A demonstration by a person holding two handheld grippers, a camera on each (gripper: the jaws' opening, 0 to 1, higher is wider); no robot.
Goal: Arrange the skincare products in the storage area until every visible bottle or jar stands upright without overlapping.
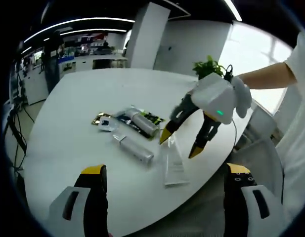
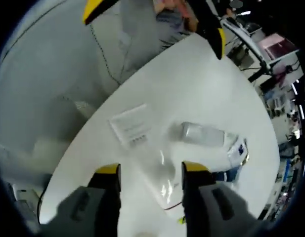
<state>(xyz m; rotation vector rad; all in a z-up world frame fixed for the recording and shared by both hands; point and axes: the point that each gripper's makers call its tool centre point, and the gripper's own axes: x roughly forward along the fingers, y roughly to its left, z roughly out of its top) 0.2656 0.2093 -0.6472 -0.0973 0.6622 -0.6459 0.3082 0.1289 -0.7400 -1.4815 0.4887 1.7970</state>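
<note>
Skincare products lie flat on the white table (image 1: 68, 148): a silver tube (image 1: 135, 148), a grey tube (image 1: 143, 123) on a dark packet, and a small white box (image 1: 108, 123). A clear plastic pack (image 1: 174, 165) with a white label lies nearest the table edge. My right gripper (image 1: 181, 144) hangs open just over the pack's far end. In the right gripper view its jaws (image 2: 151, 170) straddle the clear pack (image 2: 159, 175), whose label (image 2: 130, 126) lies ahead, with the silver tube (image 2: 201, 133) beyond. My left gripper (image 1: 165, 173) is open and holds nothing, back from the table edge.
A green plant (image 1: 209, 66) stands at the table's far right edge. A person's bare arm and white sleeve (image 1: 271, 74) reach in from the right. The table's curved front edge (image 1: 157, 212) runs just ahead of my left jaws. Shelves and desks stand behind.
</note>
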